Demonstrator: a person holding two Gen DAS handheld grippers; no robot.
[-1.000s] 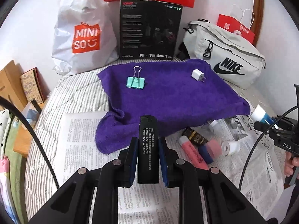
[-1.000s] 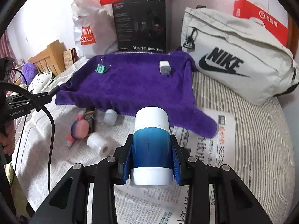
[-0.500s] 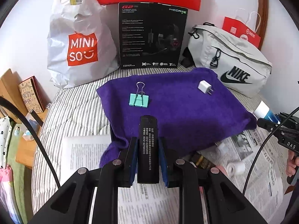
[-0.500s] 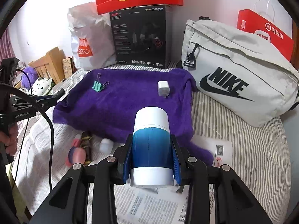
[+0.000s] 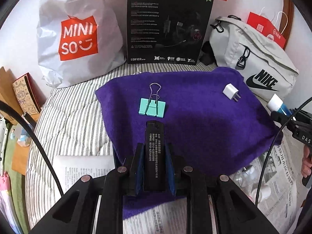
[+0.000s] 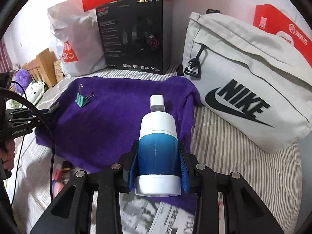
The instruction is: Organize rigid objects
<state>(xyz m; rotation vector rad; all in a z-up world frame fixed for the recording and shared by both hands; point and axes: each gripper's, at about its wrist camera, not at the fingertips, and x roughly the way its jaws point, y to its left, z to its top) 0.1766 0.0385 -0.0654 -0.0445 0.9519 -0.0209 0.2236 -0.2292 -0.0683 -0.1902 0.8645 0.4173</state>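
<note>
Striped bedding [image 5: 64, 120] carried a purple towel [image 5: 195, 120], the landmark. Over its near edge the left gripper [image 5: 154, 156] clamped a black lighter [image 5: 154, 152]; over its right side the right gripper [image 6: 159, 161] clamped a blue-white bottle [image 6: 158, 146]. A teal binder clip [image 5: 152, 108] and white charger [image 5: 231, 92] lay on it.

Both tools look alike — the left gripper [image 5: 154, 152] and the right gripper [image 6: 158, 158] have matte black angular arms, round silver screws at the joints and blue pads [image 6: 133, 165] inside the fingers. A black cable [image 5: 44, 156] loops past each — white lettering marks the bodies.
</note>
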